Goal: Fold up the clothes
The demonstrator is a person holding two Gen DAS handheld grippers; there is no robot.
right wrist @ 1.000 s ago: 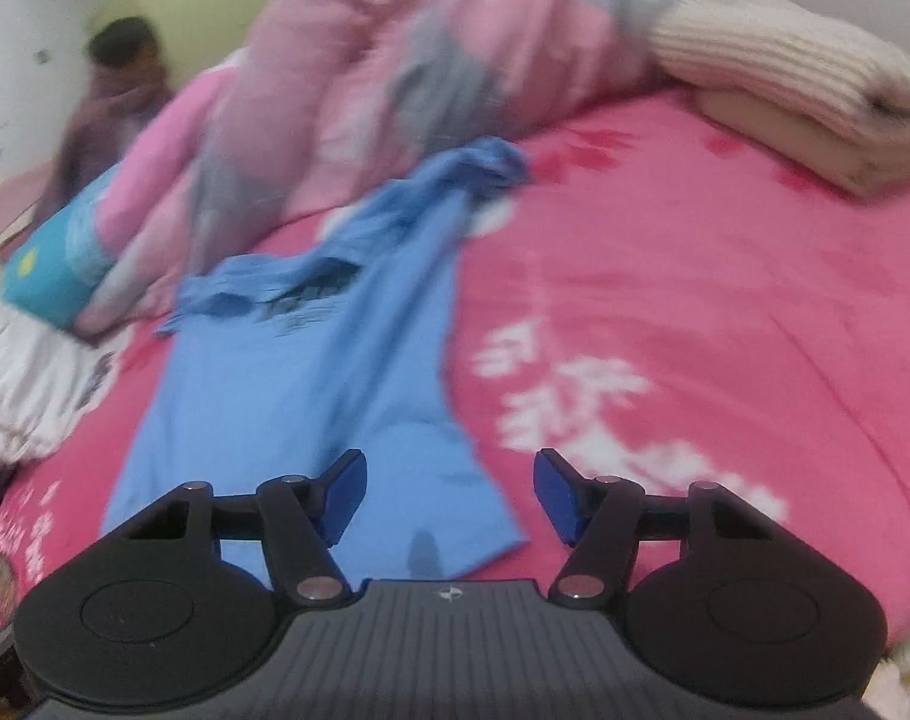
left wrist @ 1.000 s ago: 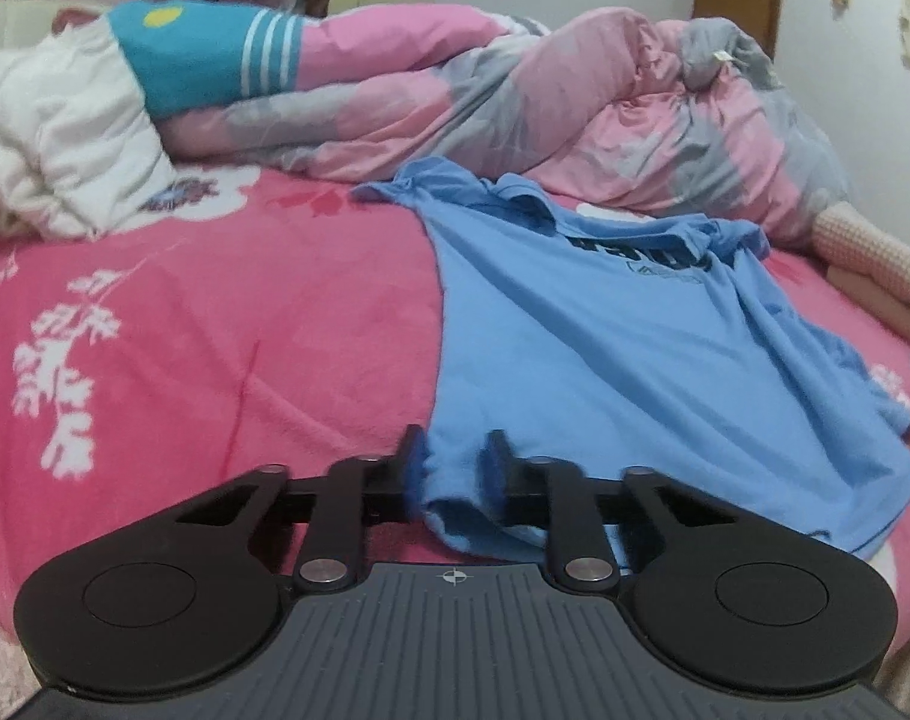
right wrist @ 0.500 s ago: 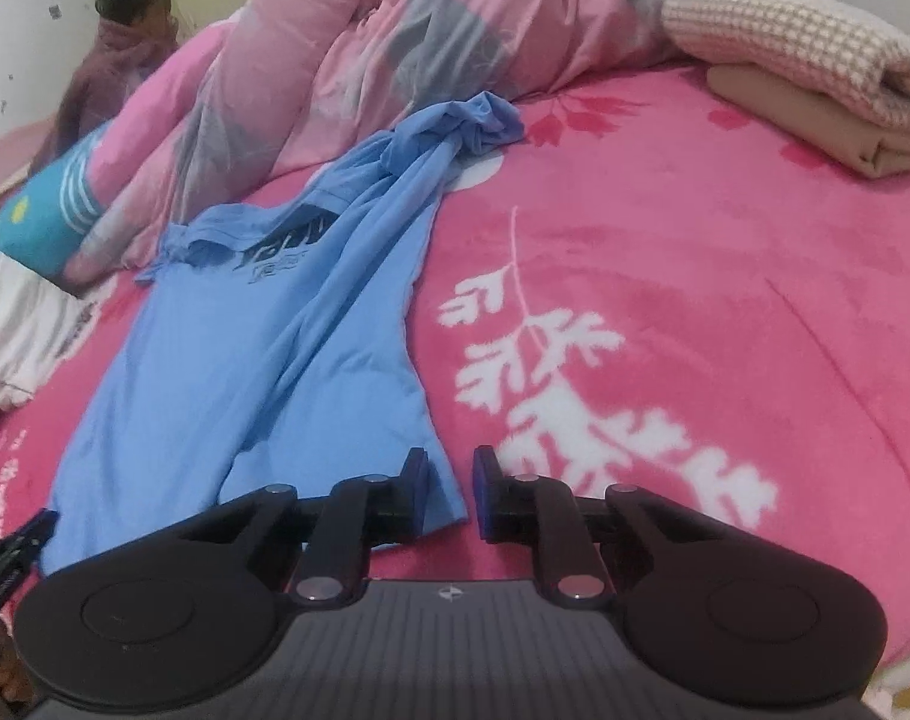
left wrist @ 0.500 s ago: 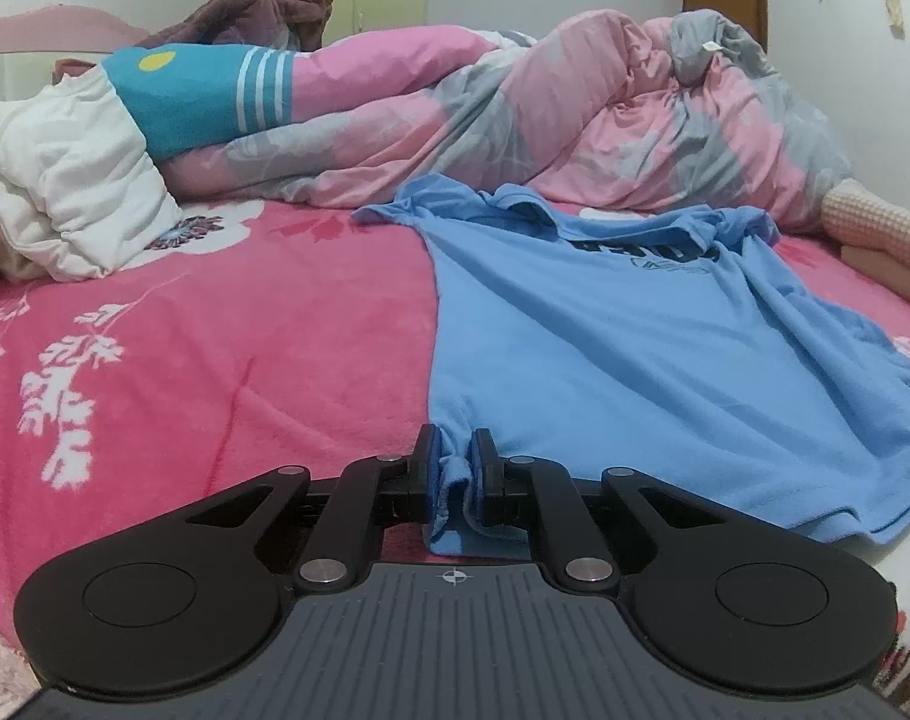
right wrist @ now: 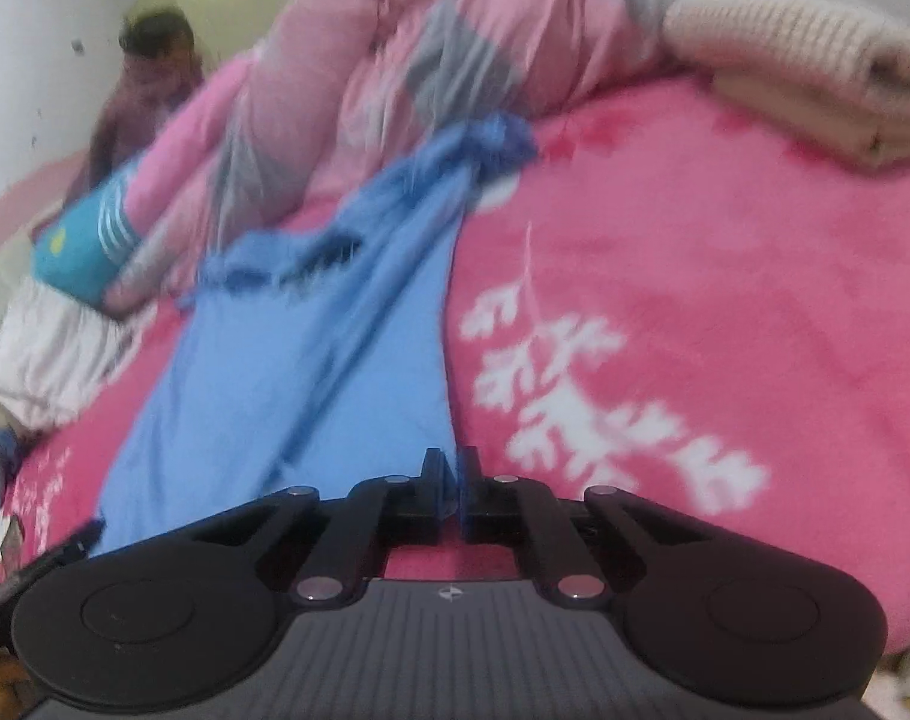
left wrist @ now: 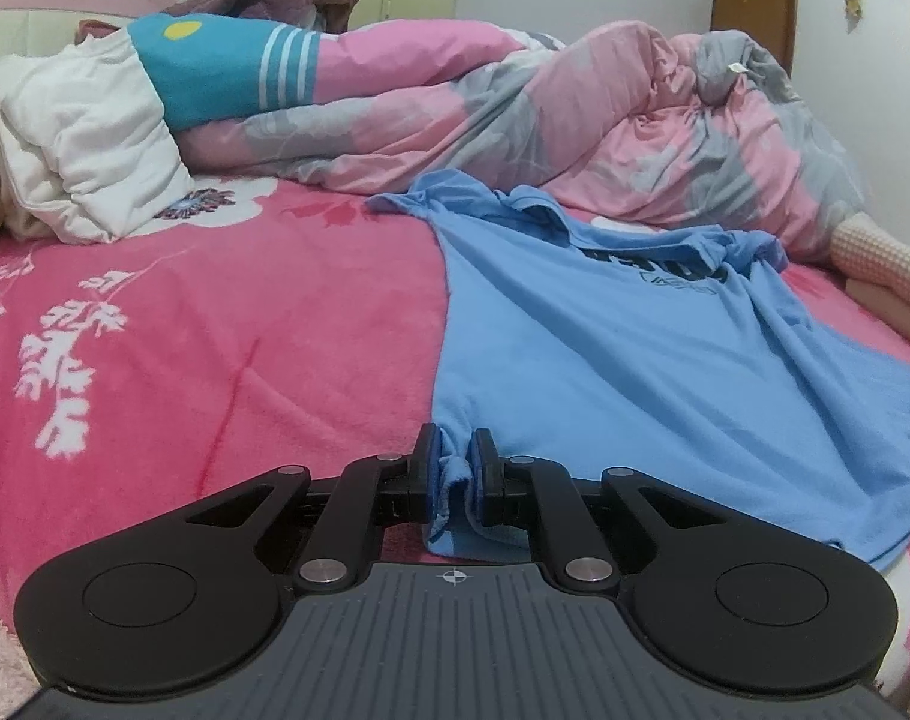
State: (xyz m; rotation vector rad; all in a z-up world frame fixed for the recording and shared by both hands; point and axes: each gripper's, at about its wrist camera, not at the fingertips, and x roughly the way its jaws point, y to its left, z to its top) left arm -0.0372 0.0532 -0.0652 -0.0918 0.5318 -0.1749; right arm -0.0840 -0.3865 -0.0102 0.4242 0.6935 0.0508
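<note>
both grippers (left wrist: 455,468) (right wrist: 453,483) are clamped on the blue t-shirt (left wrist: 634,360) hem corners — the right's thin edge bite could slip once lifted, dumping that side.

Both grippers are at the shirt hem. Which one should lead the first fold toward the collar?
Probably left. The left gripper visibly pinches a bunched hem corner of the blue T-shirt in a sharp frame. The right gripper is shut at the opposite corner, but blur hides how much cloth it caught.
</note>
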